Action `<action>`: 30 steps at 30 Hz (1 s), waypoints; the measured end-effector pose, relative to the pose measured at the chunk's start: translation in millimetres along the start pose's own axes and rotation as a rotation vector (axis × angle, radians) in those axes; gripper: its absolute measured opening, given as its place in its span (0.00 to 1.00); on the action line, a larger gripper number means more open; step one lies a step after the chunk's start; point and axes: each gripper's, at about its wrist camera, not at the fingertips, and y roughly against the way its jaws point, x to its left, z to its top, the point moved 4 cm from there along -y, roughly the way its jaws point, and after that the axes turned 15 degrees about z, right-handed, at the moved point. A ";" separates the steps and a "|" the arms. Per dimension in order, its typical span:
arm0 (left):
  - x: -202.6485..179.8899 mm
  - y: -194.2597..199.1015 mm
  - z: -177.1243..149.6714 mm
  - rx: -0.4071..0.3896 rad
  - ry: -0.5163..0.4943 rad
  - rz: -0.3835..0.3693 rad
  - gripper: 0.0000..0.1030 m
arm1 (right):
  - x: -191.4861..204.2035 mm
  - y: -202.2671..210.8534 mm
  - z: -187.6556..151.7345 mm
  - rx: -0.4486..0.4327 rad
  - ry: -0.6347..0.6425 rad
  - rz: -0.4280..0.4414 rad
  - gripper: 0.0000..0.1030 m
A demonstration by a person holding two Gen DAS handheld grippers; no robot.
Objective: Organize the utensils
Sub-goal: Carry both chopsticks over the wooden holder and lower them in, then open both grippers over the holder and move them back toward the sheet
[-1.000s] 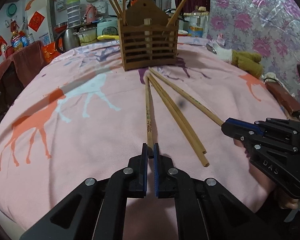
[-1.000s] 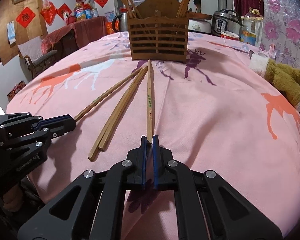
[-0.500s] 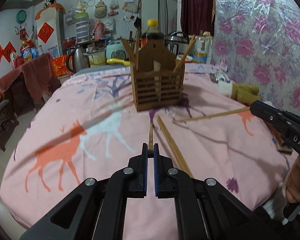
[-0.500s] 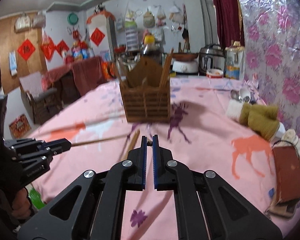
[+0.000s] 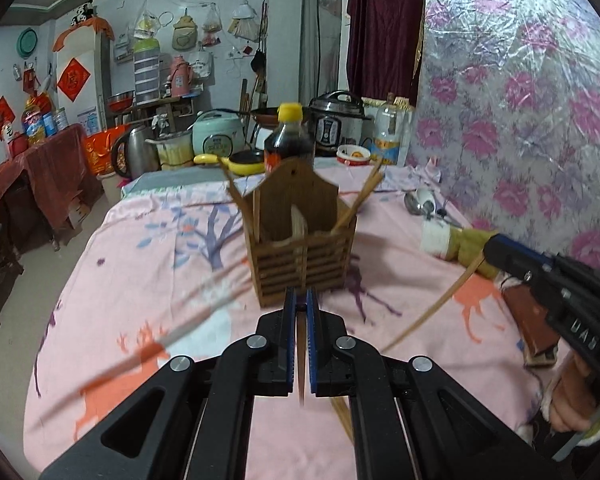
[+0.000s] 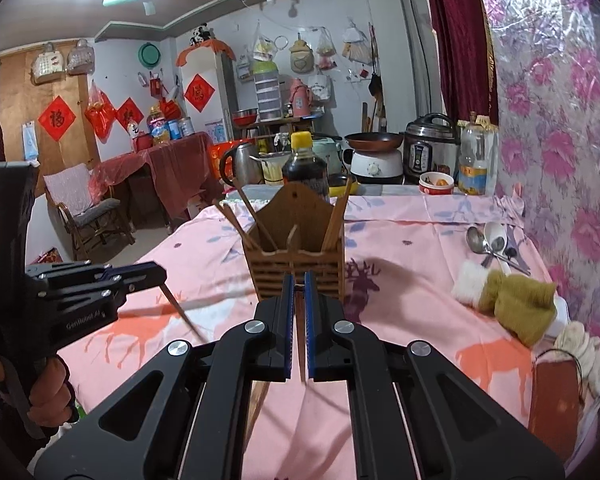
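Note:
A wooden slatted utensil holder (image 5: 305, 256) (image 6: 298, 258) stands mid-table with several chopsticks in it. My left gripper (image 5: 301, 300) is shut on a chopstick (image 5: 301, 364) that hangs down between its fingers, raised above the table in front of the holder. It also shows in the right wrist view (image 6: 156, 276), its chopstick (image 6: 182, 312) pointing down. My right gripper (image 6: 299, 282) is shut on another chopstick (image 6: 301, 360); in the left wrist view it (image 5: 496, 250) holds that chopstick (image 5: 428, 316) slanting down-left. A pair of chopsticks (image 5: 342, 416) lies on the cloth below.
A pink tablecloth with deer print (image 5: 148, 280) covers the table. A soy sauce bottle (image 5: 289, 140) stands behind the holder. Spoons (image 6: 488, 242), a yellow-green cloth bundle (image 6: 508, 300) and a brown box (image 6: 556, 396) lie at the right. Cookers and a kettle (image 6: 240, 166) stand at the far edge.
Both grippers have lifted off the table, each with a chopstick. The chopsticks now tilt downward, and the holder sits closer ahead.

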 end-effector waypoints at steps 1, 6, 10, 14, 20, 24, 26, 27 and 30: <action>-0.2 -0.9 4.6 -0.003 -0.002 0.000 0.06 | -0.2 -2.3 4.2 0.000 0.003 -0.002 0.06; -5.0 -6.1 46.7 -0.047 -0.008 -0.002 0.05 | 2.9 -13.3 32.3 -0.023 0.030 -0.007 0.06; -2.9 -4.4 92.3 -0.116 0.018 0.003 0.06 | 3.9 -21.5 67.7 -0.071 0.044 -0.005 0.06; 1.9 -8.8 138.1 -0.186 0.063 0.020 0.06 | 2.2 -29.9 113.7 -0.165 0.040 -0.003 0.06; 12.3 -52.1 168.7 -0.214 0.141 0.056 0.06 | -17.6 -70.5 156.5 -0.283 0.019 -0.051 0.06; 13.9 -93.2 146.1 -0.127 0.146 0.050 0.20 | -42.6 -118.7 125.2 -0.151 -0.011 -0.100 0.09; 19.6 -99.8 134.5 -0.113 0.145 0.083 0.52 | -48.8 -117.1 113.4 -0.128 -0.028 -0.099 0.11; 23.9 -95.1 129.2 -0.130 0.148 0.099 0.54 | -49.1 -111.2 111.1 -0.135 -0.028 -0.103 0.13; 36.3 -80.0 123.0 -0.142 0.161 0.117 0.61 | -42.6 -80.1 111.4 -0.188 -0.005 -0.108 0.26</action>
